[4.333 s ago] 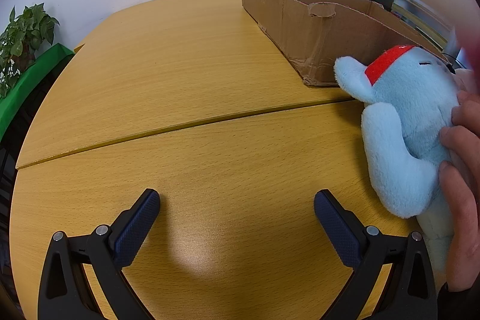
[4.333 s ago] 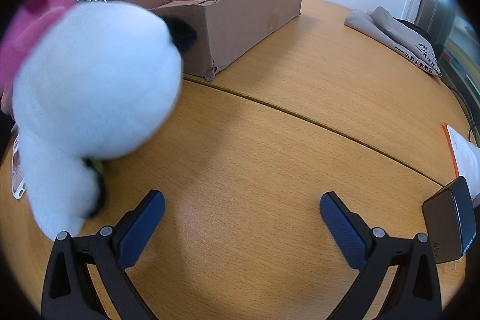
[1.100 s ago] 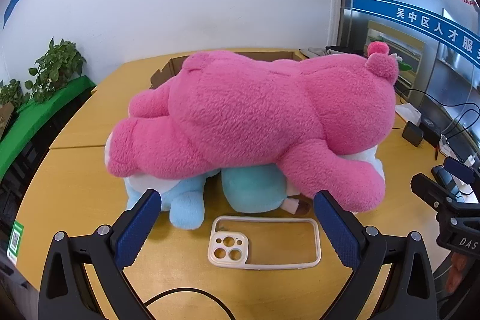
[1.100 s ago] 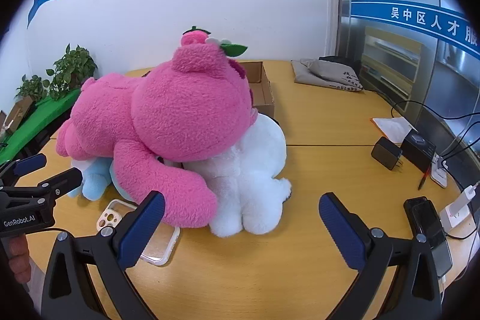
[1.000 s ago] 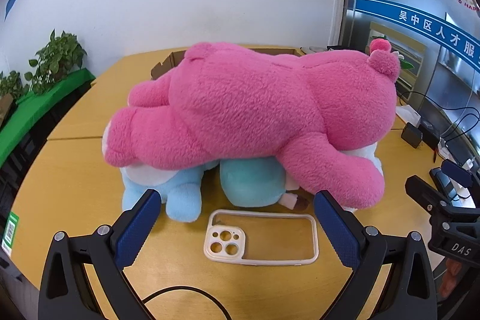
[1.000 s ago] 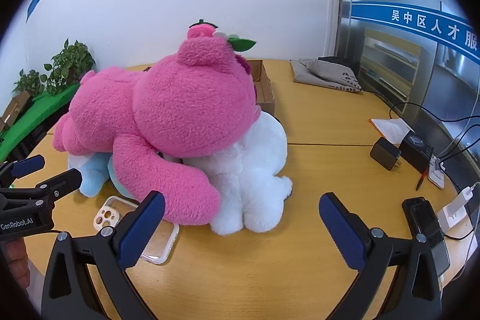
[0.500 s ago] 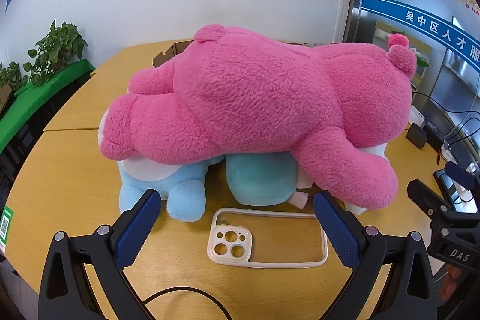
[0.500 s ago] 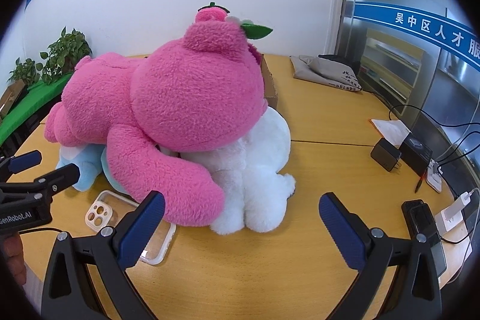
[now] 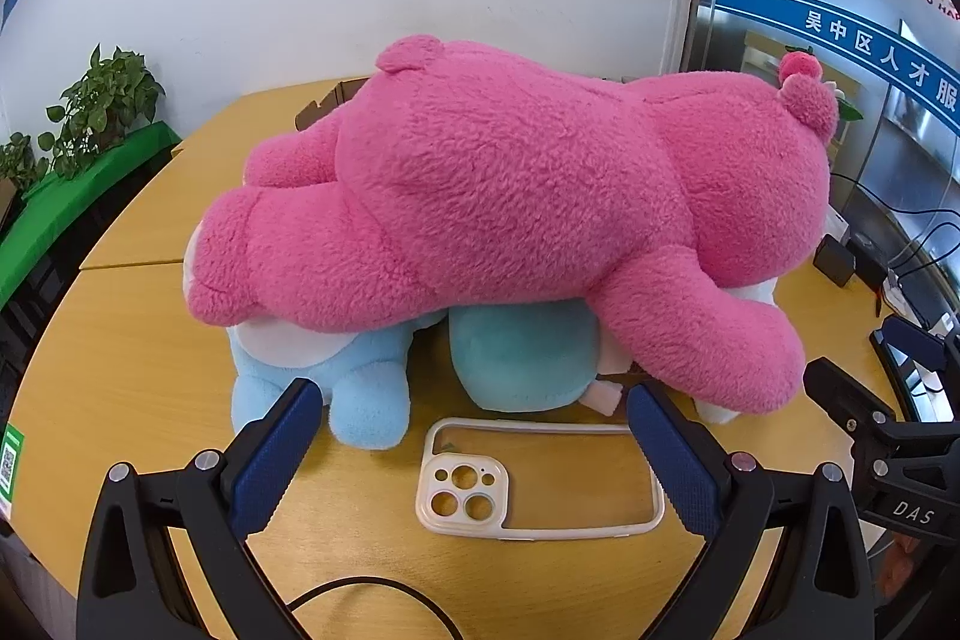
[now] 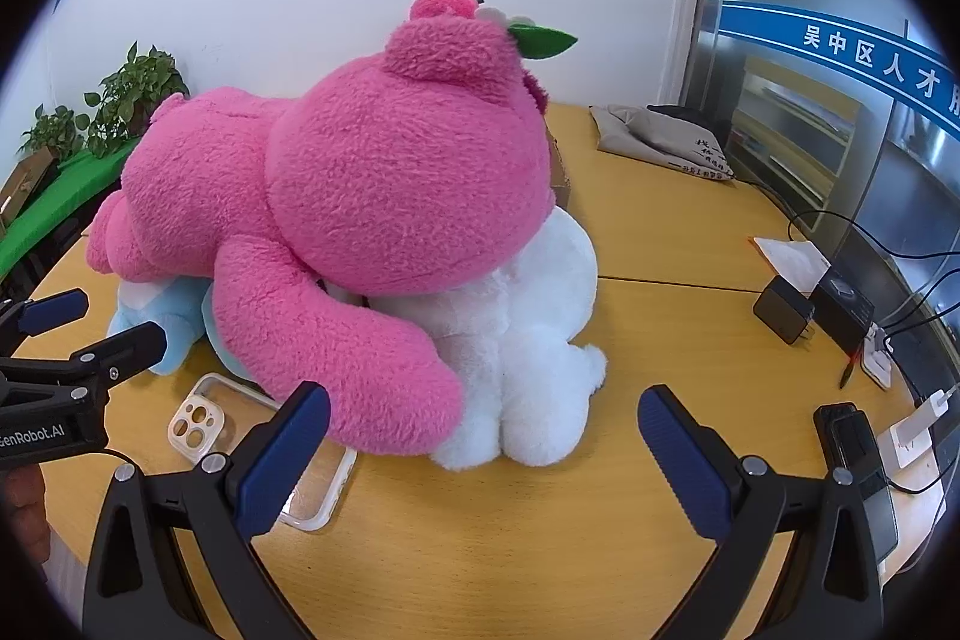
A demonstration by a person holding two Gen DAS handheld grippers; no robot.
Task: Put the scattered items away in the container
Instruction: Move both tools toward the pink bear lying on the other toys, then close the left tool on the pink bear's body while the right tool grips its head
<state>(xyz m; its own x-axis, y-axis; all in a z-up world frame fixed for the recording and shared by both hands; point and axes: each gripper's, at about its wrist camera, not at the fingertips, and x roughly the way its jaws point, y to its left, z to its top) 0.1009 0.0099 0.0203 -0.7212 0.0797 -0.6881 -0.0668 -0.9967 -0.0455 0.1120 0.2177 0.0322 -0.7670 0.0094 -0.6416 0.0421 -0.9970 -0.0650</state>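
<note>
- Lying face down across the middle of the table (image 9: pixel 120 376), a big pink bear (image 9: pixel 510 202) covers a heap of smaller soft toys.
- Under its legs end sits a light blue toy (image 9: pixel 360 376); beside that, under its belly, a teal one (image 9: pixel 522 358); both touch the bear above.
- Under its head a white toy (image 10: pixel 528 334) props it up, seen best from the right wrist view, with one pink arm draped down in front of it.
- A clear phone case (image 9: pixel 540 478) with a cream rim lies flat on the table at the near edge, just in front of the teal toy, camera holes toward the blue toy.
- The box (image 9: pixel 327 106), brown cardboard, stands behind the bear toward the far edge; only a corner and a flap show, and what is inside it I cannot tell.
- The left claw (image 9: pixel 480 454) hangs above the near edge with fingers spread wide and nothing between them, the case lying under the gap.
- The right claw (image 10: pixel 483 448) is likewise spread wide and bare, pointed at the white toy and the bear's arm.
- A black cable (image 9: pixel 372 598) loops over the near edge below the left claw.
- Toward the right edge lie a black charger (image 10: pixel 783 310), a phone (image 10: pixel 852 436) and a grey cloth bag (image 10: pixel 666 139), well apart from the heap.
- Green plants (image 9: pixel 102 112) stand off the left edge by the wall.
</note>
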